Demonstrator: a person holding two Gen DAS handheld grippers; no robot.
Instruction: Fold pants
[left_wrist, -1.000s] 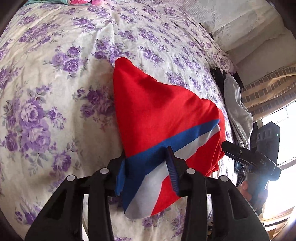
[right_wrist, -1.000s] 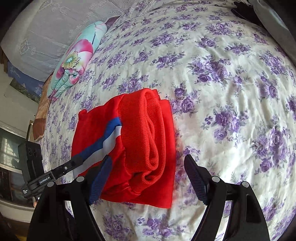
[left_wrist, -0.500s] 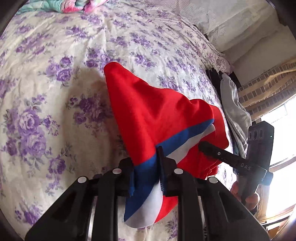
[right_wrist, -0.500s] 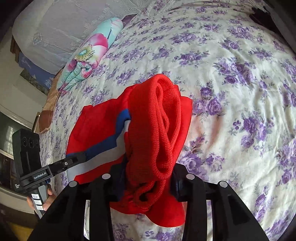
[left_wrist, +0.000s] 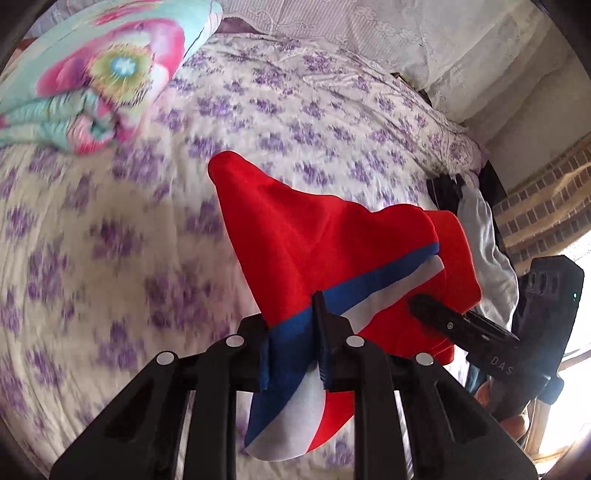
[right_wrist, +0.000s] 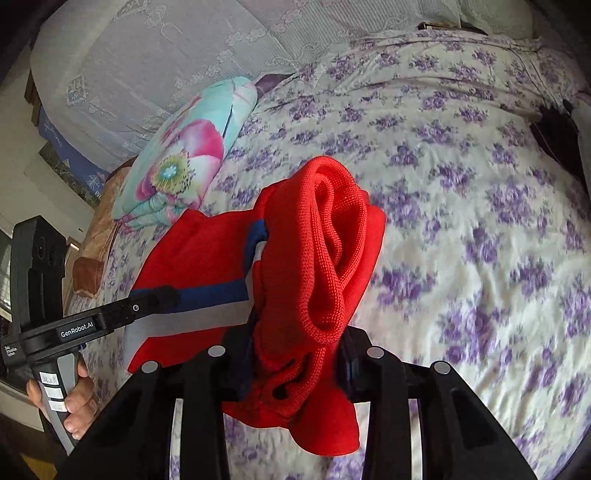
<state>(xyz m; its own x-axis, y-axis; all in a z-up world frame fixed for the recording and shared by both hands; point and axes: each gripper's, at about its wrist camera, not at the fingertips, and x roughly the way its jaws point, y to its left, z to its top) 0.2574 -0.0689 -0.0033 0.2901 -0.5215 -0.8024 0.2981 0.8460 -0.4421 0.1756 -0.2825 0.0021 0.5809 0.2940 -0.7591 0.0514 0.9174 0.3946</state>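
The pants (left_wrist: 314, 236) are red with a blue and white side stripe, folded into a thick bundle and lifted off the bed. My left gripper (left_wrist: 291, 350) is shut on the striped edge of the pants. My right gripper (right_wrist: 295, 354) is shut on the ribbed red waistband end (right_wrist: 325, 251), which bunches up between its jaws. The right gripper also shows at the right in the left wrist view (left_wrist: 480, 332). The left gripper also shows at the left in the right wrist view (right_wrist: 110, 317), clamped on the stripe. The far corner of the pants hangs free.
A bed with a purple-flowered sheet (right_wrist: 480, 206) lies under everything. A folded flowered quilt (left_wrist: 92, 85) sits at the head end, also seen in the right wrist view (right_wrist: 184, 155). Dark and grey clothes (left_wrist: 480, 221) lie at the bed's right edge. A lace cover (right_wrist: 166, 55) is behind.
Both grippers closed on the pants, the right one from open, and lifted the bundle off the sheet. The views tilted up toward the head of the bed.
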